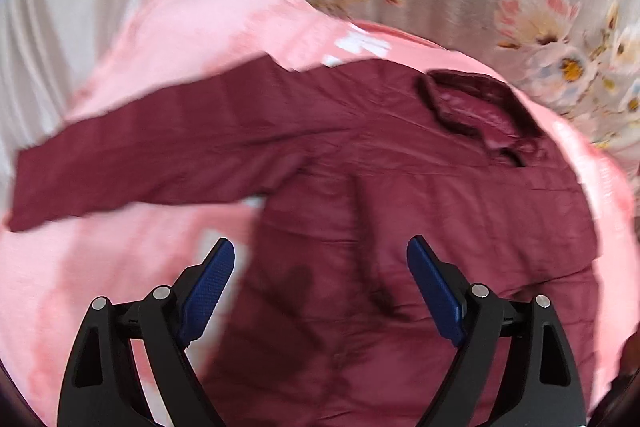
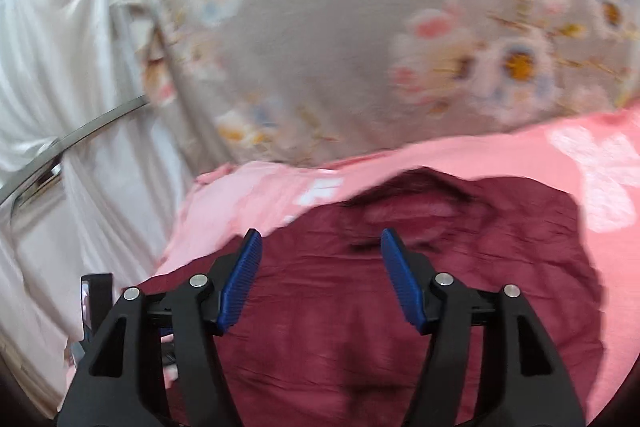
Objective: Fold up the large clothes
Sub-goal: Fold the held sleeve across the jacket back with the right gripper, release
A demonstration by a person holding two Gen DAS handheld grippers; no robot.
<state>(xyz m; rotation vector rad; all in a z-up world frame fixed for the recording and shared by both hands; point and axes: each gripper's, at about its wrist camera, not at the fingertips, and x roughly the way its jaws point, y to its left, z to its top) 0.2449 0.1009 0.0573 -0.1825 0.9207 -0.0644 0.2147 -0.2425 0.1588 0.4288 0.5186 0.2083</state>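
A dark red quilted jacket [image 1: 420, 187] lies spread on a pink sheet [image 1: 200, 39]. One sleeve [image 1: 160, 163] stretches out to the left, and the collar [image 1: 476, 111] sits at the upper right. My left gripper [image 1: 320, 251] hovers over the jacket's body, jaws wide and empty. In the right wrist view the same jacket [image 2: 360, 307] fills the lower middle, its collar [image 2: 412, 211] just beyond the fingers. My right gripper [image 2: 320, 243] stands open above the cloth with nothing between its blue pads [image 2: 240, 287].
The pink sheet [image 2: 520, 155] covers a bed with a grey floral cover [image 2: 320, 27] behind it. White draped cloth [image 2: 60, 67] hangs at the left, crossed by a metal bar [image 2: 80, 135]. A small dark device [image 2: 94, 303] shows at the lower left.
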